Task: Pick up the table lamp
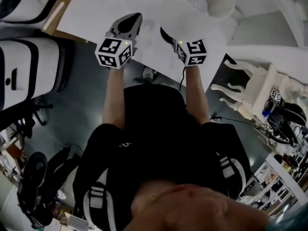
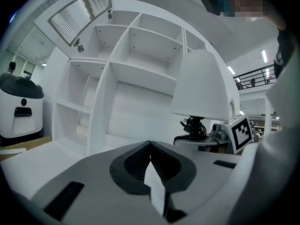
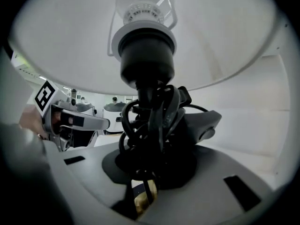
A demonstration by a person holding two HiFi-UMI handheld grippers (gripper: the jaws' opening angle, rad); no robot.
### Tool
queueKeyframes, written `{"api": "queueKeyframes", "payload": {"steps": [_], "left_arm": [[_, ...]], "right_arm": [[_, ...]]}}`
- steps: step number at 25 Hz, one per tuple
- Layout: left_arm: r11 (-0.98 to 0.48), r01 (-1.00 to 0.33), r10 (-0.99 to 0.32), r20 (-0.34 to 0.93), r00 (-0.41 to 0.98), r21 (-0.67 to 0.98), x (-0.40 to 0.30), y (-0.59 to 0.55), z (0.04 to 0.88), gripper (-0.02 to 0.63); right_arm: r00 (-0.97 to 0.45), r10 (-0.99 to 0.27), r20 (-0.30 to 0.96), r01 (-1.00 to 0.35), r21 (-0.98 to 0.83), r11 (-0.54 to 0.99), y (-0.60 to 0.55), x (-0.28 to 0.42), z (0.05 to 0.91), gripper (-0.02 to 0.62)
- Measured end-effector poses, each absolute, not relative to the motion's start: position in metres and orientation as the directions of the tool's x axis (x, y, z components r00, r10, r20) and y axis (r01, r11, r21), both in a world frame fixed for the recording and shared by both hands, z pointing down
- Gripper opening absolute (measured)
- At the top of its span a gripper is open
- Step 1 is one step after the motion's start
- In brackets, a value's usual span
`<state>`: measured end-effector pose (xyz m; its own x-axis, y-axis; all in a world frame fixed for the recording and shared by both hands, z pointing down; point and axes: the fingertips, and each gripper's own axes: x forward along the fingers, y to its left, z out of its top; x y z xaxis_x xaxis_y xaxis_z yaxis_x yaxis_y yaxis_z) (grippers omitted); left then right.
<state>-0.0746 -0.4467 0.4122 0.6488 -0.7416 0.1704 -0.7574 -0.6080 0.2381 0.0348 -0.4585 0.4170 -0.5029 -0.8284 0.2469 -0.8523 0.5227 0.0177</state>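
Step in hand: lifting the table lamp (image 3: 146, 60). I judge it is carried by one gripper alone.
Right gripper (image 3: 157, 139): clenched on the lamp's black stem (image 3: 145, 95), just below the bulb socket. Loops of the cord (image 3: 136, 125) wound round the stem are caught in the bite too.
Left gripper (image 2: 150, 146): jaws pressed together, with nothing gripped. It hovers beside the lamp, apart from it.
Lamp position: over the far part of the white table (image 1: 106, 8). The shade (image 2: 204, 86) stands upright directly above the right gripper. The base is not clearly seen, so I cannot tell whether it is clear of the table.
Technique, grip: part of the hold is on cord rather than bare stem, and the loops may roll or slip. A firm clamp and no twisting at the wrist seem wise.
Technique, path: raise straight and slowly with the stem plumb. The wide shade sits above the grip and would likely tip it.
Technique, cord: a loose length hangs below the right gripper past the table edge and may snag.
Technique, spare hand: the left gripper is free to steady the shade's rim if it tilts.
Container, shelf unit (image 2: 136, 64): white, behind the table. Every open compartment in view is bare.
Container, white-and-black unit (image 2: 21, 107): closed, contents not visible.
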Motion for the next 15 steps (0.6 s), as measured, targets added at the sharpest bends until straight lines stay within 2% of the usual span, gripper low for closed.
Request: {"api": "queueKeyframes", "payload": {"steps": [4,15], "left_arm": [[-0.604,-0.757,-0.754,0.129,0.644,0.251,-0.077,-0.451,0.403,0.01],[-0.611,-0.751,-0.762,0.074,0.644,0.251,-0.067,-0.452,0.374,0.009]], "right_arm": [[-0.504,-0.832,0.231,-0.858,-0.02,0.514,-0.458,0.04,0.405,0.084],[-0.494,-0.858,0.138,-0.865,0.018,0.501,-0.457,0.054,0.344,0.084]]}}
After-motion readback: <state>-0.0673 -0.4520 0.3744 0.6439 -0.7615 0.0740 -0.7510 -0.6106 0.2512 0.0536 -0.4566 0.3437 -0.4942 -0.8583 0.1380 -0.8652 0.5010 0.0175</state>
